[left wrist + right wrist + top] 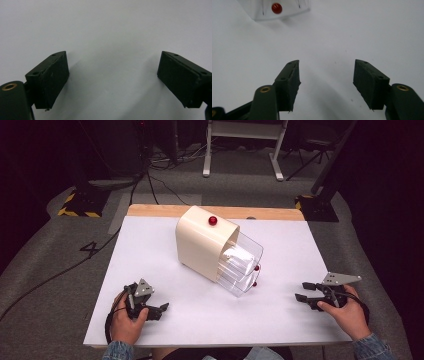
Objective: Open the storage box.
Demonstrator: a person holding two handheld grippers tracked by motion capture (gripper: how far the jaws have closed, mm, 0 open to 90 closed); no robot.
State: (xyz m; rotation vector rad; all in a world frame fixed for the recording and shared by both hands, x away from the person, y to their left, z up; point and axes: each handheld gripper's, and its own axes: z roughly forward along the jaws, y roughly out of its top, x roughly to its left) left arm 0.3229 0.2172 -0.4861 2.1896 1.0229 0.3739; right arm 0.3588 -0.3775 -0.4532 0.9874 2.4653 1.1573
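A cream box [200,245] lies in the middle of the white table [145,255], with a red knob [213,220] on its top. A clear drawer [245,265] sticks out of it toward the right front, something white [239,255] lies inside, and small red knobs [257,268] sit on its front. My left gripper [161,309] rests near the front left, open over bare table, with nothing between its fingers [51,75]. My right gripper [301,291] is at the front right, pointing left toward the drawer, open and holding nothing. Its view shows the drawer front [289,10] and a red knob [276,8] ahead.
A wooden strip [150,210] runs along the table's far edge. Grey carpet, cables [150,175] and a white frame's legs [277,165] lie beyond it. Dark stand bases [80,202] flank the far corners.
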